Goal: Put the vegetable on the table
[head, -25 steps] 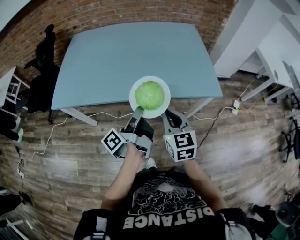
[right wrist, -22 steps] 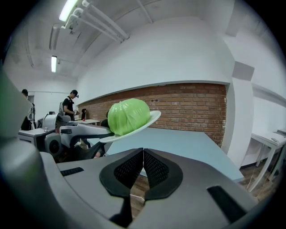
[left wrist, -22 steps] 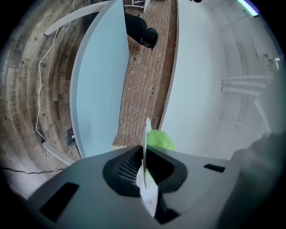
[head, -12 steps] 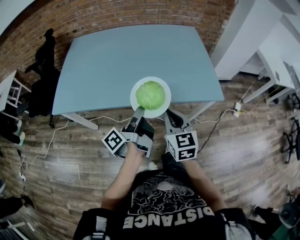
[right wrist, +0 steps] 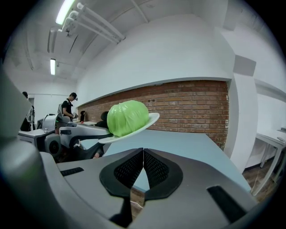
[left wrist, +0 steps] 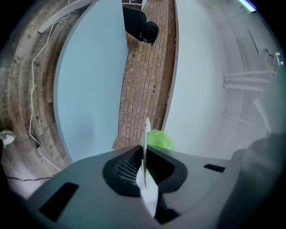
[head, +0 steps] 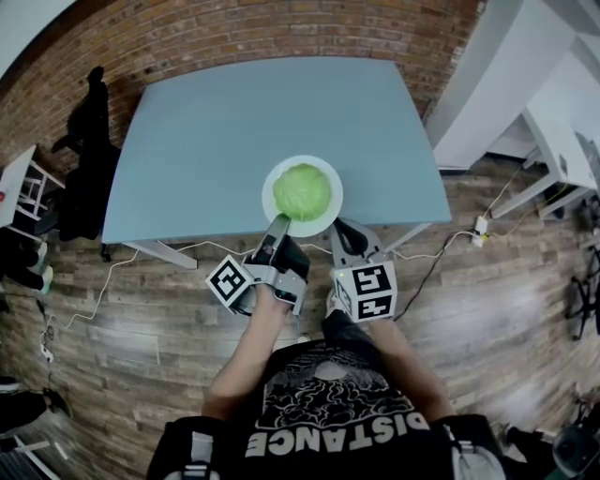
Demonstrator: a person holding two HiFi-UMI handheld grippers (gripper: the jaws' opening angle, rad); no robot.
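Note:
A green cabbage [head: 302, 191] rests on a white plate [head: 323, 172] held above the near edge of the light blue table [head: 244, 122]. My left gripper [head: 277, 225] is shut on the plate's near-left rim. In the left gripper view the plate [left wrist: 146, 134] runs edge-on between the jaws of that gripper [left wrist: 144, 167], with the cabbage [left wrist: 160, 139] just beyond. My right gripper [head: 342, 230] sits beside the plate's near-right rim, apart from it. In the right gripper view this gripper [right wrist: 143, 165] is shut with nothing between its jaws, and the cabbage [right wrist: 128, 117] and plate [right wrist: 149, 120] hang tilted above the tabletop [right wrist: 187, 147].
A brick wall [head: 281, 28] runs behind the table. White desks [head: 553, 103] stand at the right, and a dark chair with clothes [head: 89, 159] at the left. Cables [head: 441, 248] trail over the wooden floor. A person [right wrist: 68, 107] stands far off.
Both grippers and the plate have moved forward together. The plate now lies further over the table's near edge. Neither grip has changed.

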